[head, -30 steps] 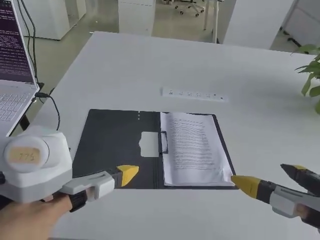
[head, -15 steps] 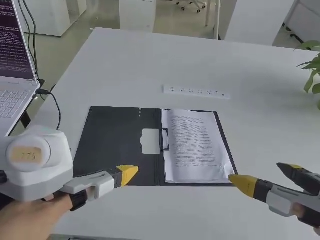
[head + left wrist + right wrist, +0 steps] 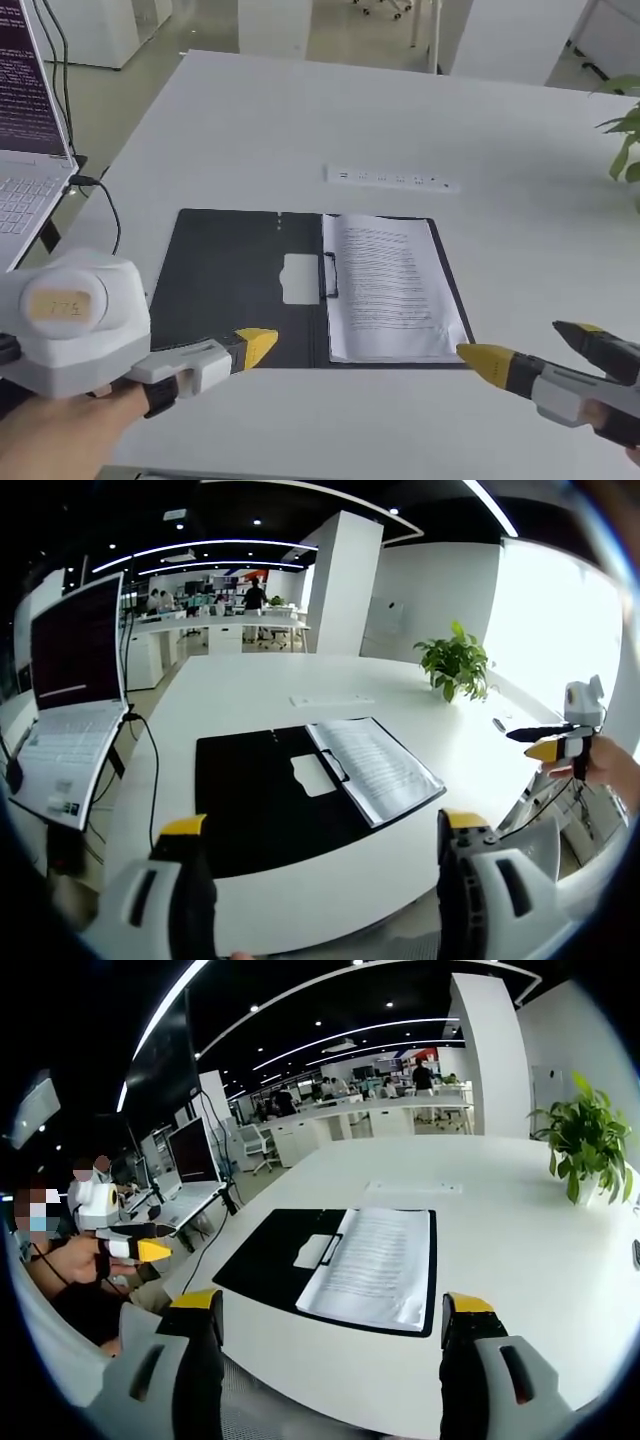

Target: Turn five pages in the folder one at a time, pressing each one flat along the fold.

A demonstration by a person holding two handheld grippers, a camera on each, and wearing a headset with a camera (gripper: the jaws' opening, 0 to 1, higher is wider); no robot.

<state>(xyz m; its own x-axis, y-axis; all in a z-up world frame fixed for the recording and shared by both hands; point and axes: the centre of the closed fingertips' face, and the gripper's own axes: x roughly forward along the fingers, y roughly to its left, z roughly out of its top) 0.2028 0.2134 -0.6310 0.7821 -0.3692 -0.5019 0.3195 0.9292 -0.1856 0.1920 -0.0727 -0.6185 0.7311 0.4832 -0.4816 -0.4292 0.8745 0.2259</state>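
The black folder (image 3: 225, 285) is laid open on the white worktop (image 3: 300, 110), with printed pages (image 3: 388, 285) clipped to its right half. The right tongs (image 3: 530, 348) are held level, spread wide and empty, one yellow tip just beside the pages' near right corner. The left tongs (image 3: 322, 824) are likewise held wide and empty at the folder's near edge, left of the fold. A power strip (image 3: 392, 180) is seen beyond.

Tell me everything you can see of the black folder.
The folder is black, matte, and lies open and flat on the white table. Its left half is bare but for a small white patch by the spine. A clip at the spine holds a stack of printed sheets on the right half, their near corner slightly curled. The left gripper and the right gripper hang open short of it, touching nothing.
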